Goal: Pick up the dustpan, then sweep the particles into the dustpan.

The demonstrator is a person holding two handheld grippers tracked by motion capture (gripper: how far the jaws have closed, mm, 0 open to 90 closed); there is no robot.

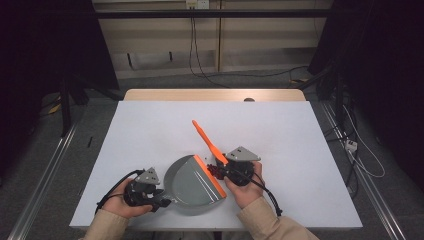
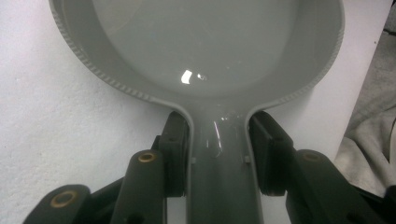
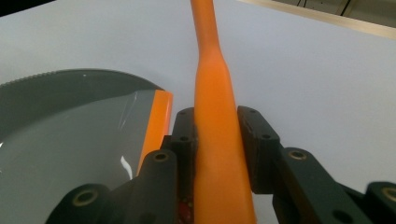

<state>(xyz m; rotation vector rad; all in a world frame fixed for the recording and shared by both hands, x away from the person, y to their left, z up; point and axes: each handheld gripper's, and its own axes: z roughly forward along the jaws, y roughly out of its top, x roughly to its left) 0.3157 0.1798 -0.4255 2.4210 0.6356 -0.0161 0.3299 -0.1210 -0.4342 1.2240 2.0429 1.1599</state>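
Dustpan beside orange brush

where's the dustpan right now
In the high view the dustpan lies at the table's near edge, between both hands, its handle clamped in the left gripper and its orange lip beside the brush.

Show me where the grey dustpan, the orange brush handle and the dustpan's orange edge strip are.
grey dustpan (image 1: pixel 192 186): high view, on the middle of its pan.
orange brush handle (image 3: pixel 215 98): right gripper view, on the shaft just above the jaws.
orange edge strip (image 1: pixel 210 176): high view, midway along the dustpan's straight front lip.
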